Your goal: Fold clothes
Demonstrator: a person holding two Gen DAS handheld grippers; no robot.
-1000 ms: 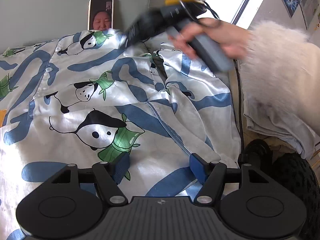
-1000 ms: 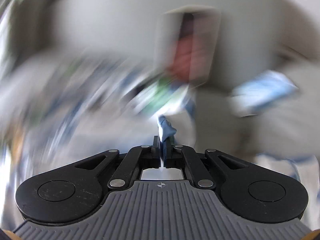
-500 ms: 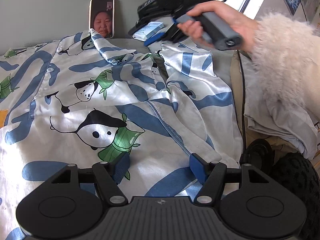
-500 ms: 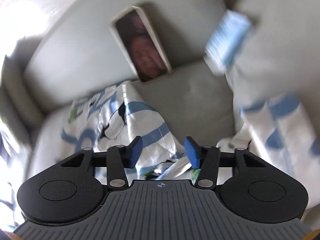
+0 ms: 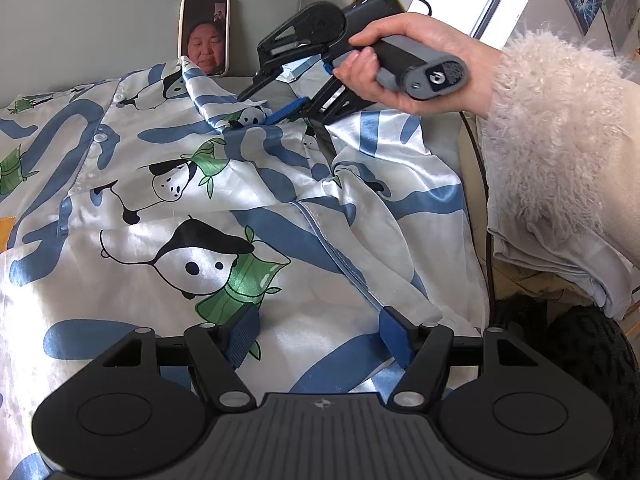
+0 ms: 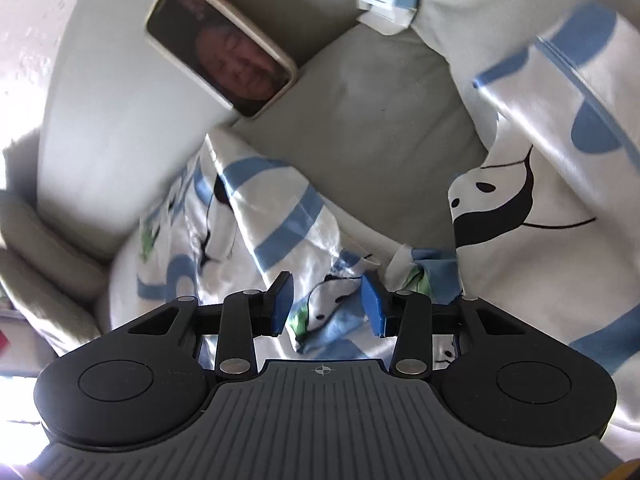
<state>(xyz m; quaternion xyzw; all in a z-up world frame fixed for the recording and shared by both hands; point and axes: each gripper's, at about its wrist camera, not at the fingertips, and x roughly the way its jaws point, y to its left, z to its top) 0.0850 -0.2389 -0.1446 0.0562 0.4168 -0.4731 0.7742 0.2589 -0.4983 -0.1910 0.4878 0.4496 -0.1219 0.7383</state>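
Closing right claw (image 6: 326,306) over glossy satin panda pajama top (image 5: 248,216), pads untouching; left claw (image 5: 318,334) agape.

The pyjama top (image 5: 248,208) is glossy, satin-like cloth that catches the light along its folds. Behind it, the cushion (image 6: 384,128) looks like matt grey fabric, and the phone (image 5: 205,34) propped there has a shiny glass face. Right of the top, the sleeve (image 5: 560,140) is shaggy, fuzzy fleece. Both grippers look like matt black plastic.
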